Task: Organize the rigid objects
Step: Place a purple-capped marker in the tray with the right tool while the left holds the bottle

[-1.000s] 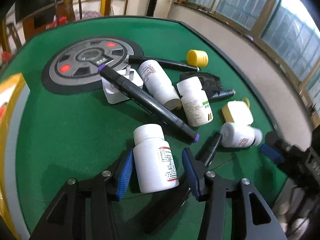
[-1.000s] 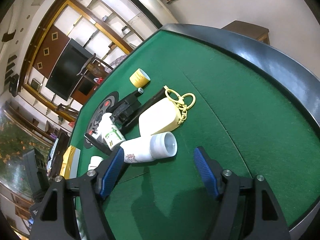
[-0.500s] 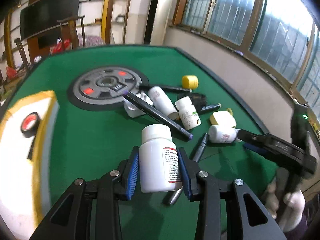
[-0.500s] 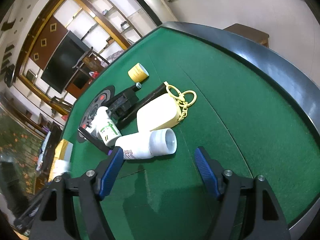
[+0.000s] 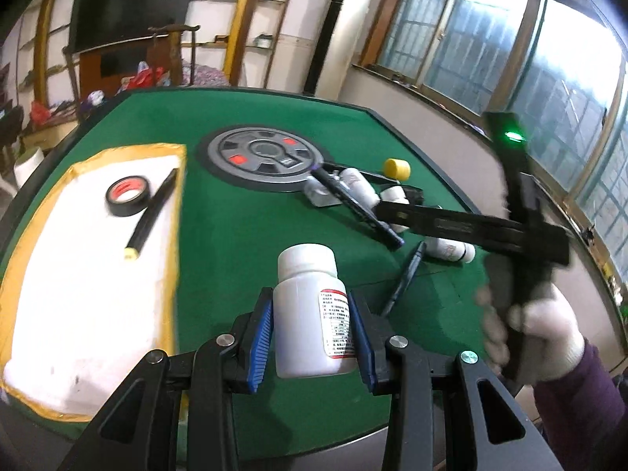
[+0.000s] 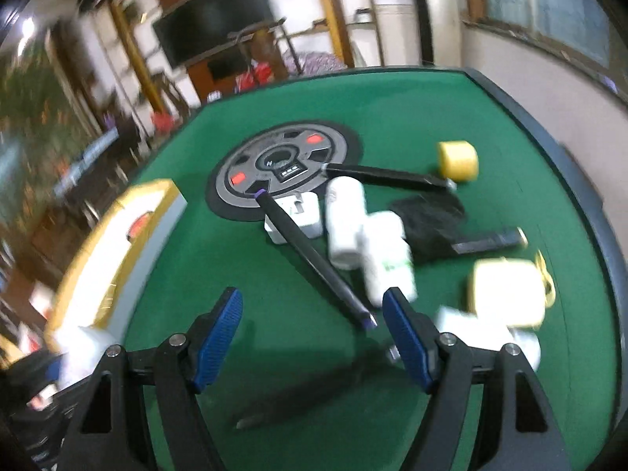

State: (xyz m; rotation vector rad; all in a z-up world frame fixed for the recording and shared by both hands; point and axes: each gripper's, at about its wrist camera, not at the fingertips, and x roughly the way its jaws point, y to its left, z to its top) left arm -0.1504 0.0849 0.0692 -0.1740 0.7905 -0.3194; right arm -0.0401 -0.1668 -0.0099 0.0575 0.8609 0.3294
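With your left hand-held gripper [image 5: 312, 337] clamped low on the upright white bottle [image 5: 312, 314] and your right hand-held gripper [image 6: 312, 339] open and empty, the top-heavy bottle risked tipping forward out of the pads.

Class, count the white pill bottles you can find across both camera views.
4. One upright in the left gripper; two lying side by side beside the black marker, at and; one lying nearest the right gripper. More may be hidden.

Right tongs [image 5: 386, 212] hide white bottles [image 5: 392, 196] (partly).
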